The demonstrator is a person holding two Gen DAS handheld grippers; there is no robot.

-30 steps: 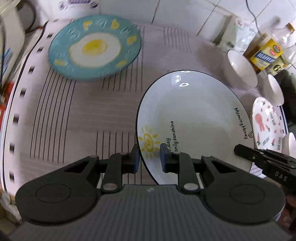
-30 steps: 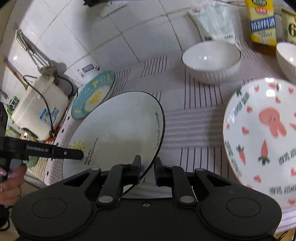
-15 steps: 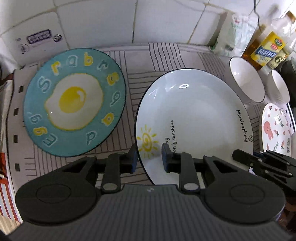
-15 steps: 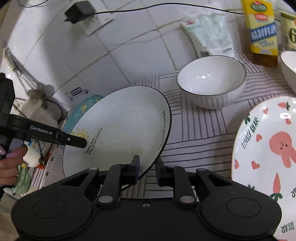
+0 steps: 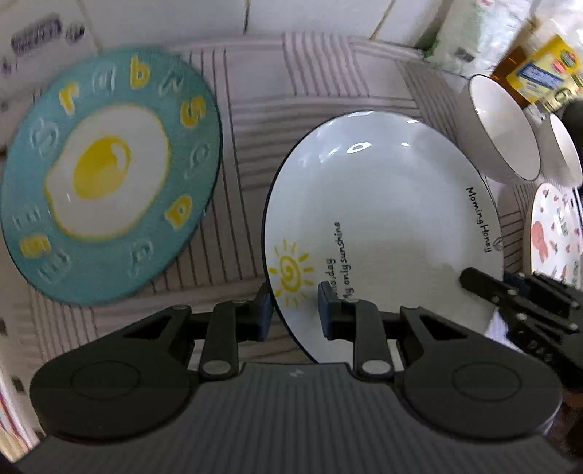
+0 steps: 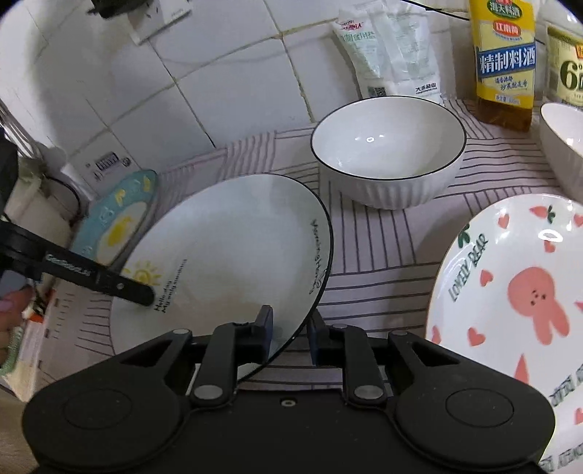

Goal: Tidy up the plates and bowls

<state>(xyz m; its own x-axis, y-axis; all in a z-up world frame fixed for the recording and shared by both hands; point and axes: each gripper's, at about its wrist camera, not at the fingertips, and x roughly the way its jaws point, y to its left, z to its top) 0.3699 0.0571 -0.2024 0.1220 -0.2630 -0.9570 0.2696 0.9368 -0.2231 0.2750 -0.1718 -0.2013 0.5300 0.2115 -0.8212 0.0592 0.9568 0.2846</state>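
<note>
A white sun-print plate (image 5: 382, 226) is held by both grippers above the striped cloth. My left gripper (image 5: 294, 310) is shut on its near rim by the sun drawing. My right gripper (image 6: 289, 333) is shut on the opposite rim of the same plate (image 6: 226, 262). A blue fried-egg plate (image 5: 105, 175) lies flat to the left, also in the right wrist view (image 6: 116, 218). A white ribbed bowl (image 6: 386, 149) stands behind the held plate, a second bowl (image 6: 563, 146) to its right. A rabbit-print plate (image 6: 510, 291) lies at the right.
Bottles (image 6: 504, 62) and a white packet (image 6: 390, 51) stand against the tiled wall behind the bowls. A wall socket with a plug (image 6: 145, 14) is at upper left. The striped cloth (image 5: 251, 120) covers the counter.
Both grippers have lowered the sun-print plate closer to the cloth and the views have moved in nearer the egg plate and bowl. Both grips are unchanged.
</note>
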